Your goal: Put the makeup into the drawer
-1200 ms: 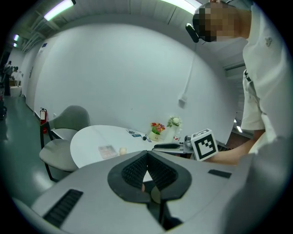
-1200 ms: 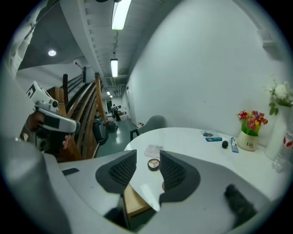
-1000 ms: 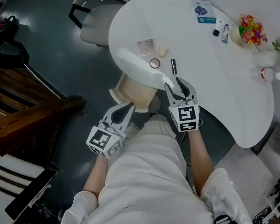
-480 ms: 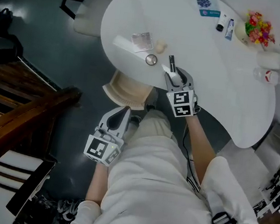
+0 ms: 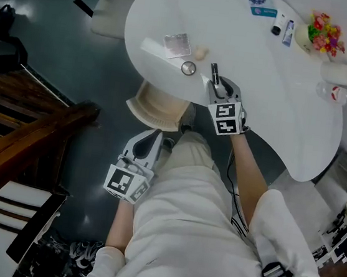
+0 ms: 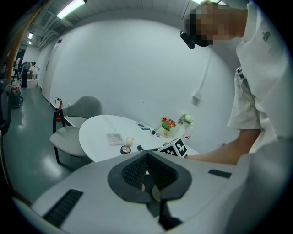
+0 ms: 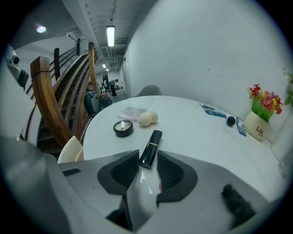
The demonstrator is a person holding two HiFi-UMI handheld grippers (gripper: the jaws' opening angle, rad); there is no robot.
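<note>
A black lipstick tube (image 5: 215, 73) (image 7: 151, 148) lies on the white round table (image 5: 277, 110). My right gripper (image 5: 219, 87) (image 7: 147, 162) is down at the table with the tube's near end between its jaw tips. The jaws are closing, and a thin gap still shows beside the tube. Left of the tube lie a round compact (image 5: 188, 68) (image 7: 123, 128), a beige sponge (image 5: 201, 53) (image 7: 148, 118) and a clear palette (image 5: 177, 43) (image 7: 132, 112). My left gripper (image 5: 146, 143) (image 6: 146, 154) hangs below the table edge, shut and empty. No drawer is visible.
A cream chair (image 5: 158, 108) stands under the table's near edge. A grey armchair (image 5: 113, 14) is at the far side. A flower pot (image 5: 321, 37), small tubes (image 5: 281, 29) and a bottle (image 5: 333, 93) sit at the table's right. A wooden stair rail (image 5: 22, 141) is on the left.
My right gripper has come down and forward onto the table until its jaws stand around the lipstick's near end, and they have narrowed. The left gripper has hardly moved.
</note>
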